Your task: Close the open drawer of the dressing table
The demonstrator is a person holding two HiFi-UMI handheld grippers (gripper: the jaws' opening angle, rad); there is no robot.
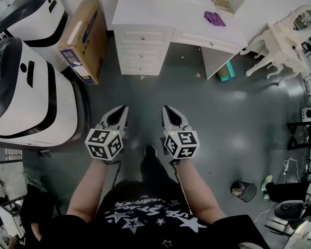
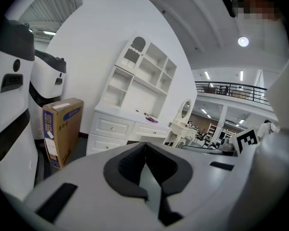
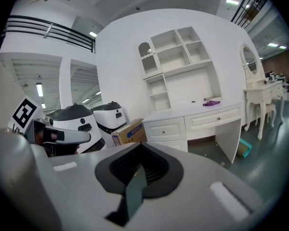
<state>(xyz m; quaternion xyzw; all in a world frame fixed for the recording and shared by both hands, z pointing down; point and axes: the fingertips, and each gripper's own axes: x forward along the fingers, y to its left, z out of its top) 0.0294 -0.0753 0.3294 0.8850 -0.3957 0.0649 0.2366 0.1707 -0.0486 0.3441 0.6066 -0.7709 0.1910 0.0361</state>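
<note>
My head camera looks steeply down from well back; both gripper cameras face twelve o'clock, sharing the distant dressing table (image 1: pixel 145 12) with it.

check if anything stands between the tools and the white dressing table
Nothing visible does: bare grey floor lies between the left tool, the right tool and the white dressing table. The brown cardboard box stands off to its left.

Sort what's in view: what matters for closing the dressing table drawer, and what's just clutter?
Job: dressing table, drawer stack, left gripper, right gripper (both shut, empty).
Clutter: cardboard box, purple item, ornate mirror stand, floor bin, white machines.
</note>
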